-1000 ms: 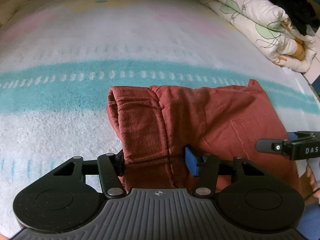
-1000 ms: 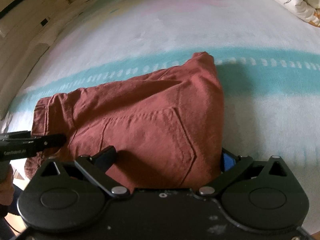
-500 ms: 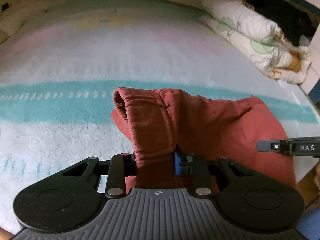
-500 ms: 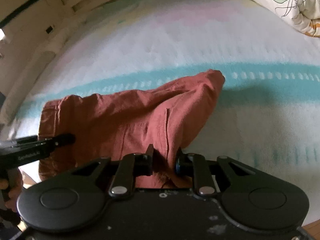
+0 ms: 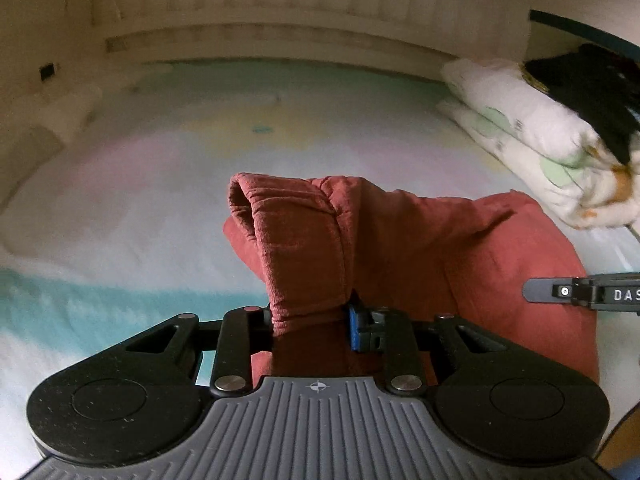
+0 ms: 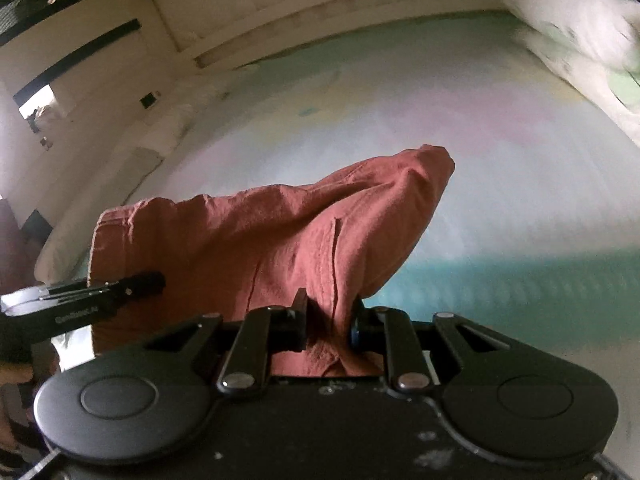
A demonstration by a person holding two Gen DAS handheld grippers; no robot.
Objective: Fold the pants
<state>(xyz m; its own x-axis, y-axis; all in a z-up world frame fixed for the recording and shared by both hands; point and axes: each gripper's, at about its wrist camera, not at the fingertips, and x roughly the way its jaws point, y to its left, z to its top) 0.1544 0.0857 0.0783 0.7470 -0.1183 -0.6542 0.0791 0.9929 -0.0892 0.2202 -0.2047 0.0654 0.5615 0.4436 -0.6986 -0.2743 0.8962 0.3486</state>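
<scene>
The rust-red pants [image 5: 420, 240] are bunched and lifted off the pastel striped blanket [image 5: 140, 200]. My left gripper [image 5: 310, 316] is shut on their near left edge, a rolled fold rising in front of it. My right gripper [image 6: 328, 316] is shut on the near right edge of the pants [image 6: 280, 232], which hang between the two grippers. The right gripper's body shows at the right edge of the left wrist view [image 5: 580, 292]. The left gripper's body shows at the left of the right wrist view [image 6: 100, 300].
A folded white floral quilt [image 5: 532, 144] with dark clothing [image 5: 592, 80] on top lies at the bed's far right. A pale headboard wall [image 5: 280, 20] runs along the back. The blanket [image 6: 480, 160] stretches out beyond the pants.
Both grippers closed on the near edge of the pants and raised it off the blanket. The views tilted up toward the headboard.
</scene>
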